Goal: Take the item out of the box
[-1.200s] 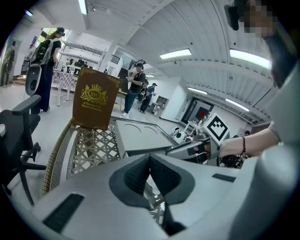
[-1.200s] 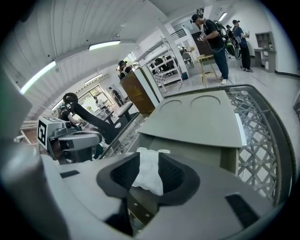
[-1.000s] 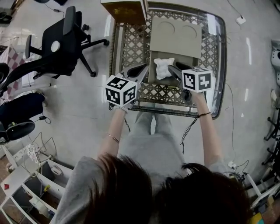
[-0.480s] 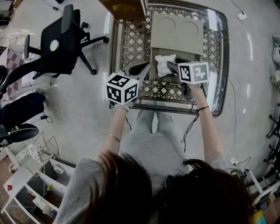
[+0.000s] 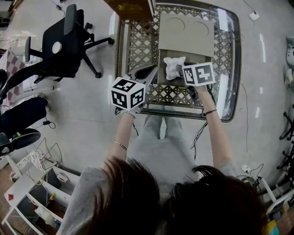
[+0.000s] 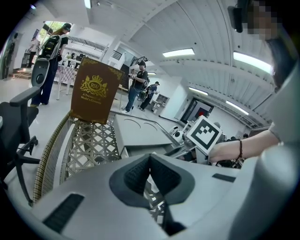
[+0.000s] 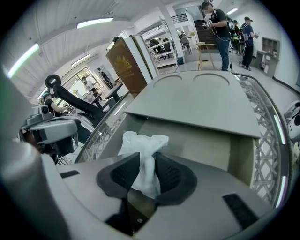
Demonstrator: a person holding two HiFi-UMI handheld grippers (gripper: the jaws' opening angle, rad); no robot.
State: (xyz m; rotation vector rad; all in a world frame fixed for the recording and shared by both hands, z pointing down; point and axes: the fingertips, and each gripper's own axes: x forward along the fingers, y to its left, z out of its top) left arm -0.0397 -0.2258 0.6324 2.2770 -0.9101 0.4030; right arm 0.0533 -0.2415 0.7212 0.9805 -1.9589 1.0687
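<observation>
An open grey box (image 5: 161, 77) with its lid (image 5: 186, 34) folded back lies on the glass-topped lattice table (image 5: 228, 69). A crumpled white wrapped item (image 5: 173, 65) sticks up from the box's near end. My right gripper (image 5: 178, 70) reaches in from the right. Its jaws are closing, and the pads pinch the white item (image 7: 143, 145) between them, right gripper (image 7: 146, 171). The box's inner wall (image 7: 201, 140) stands behind it. My left gripper (image 5: 150, 71) hovers by the box's left side with its jaws together and nothing in them, left gripper (image 6: 150, 161).
A brown box with a gold crest (image 5: 131, 8) stands at the table's back left corner, also in the left gripper view as the brown box (image 6: 93, 96). A black office chair (image 5: 64, 41) stands on the floor to the left. People stand far off in the room.
My right gripper has moved left and forward to the white item, and its jaws have come in on it. The left gripper has hardly shifted.
</observation>
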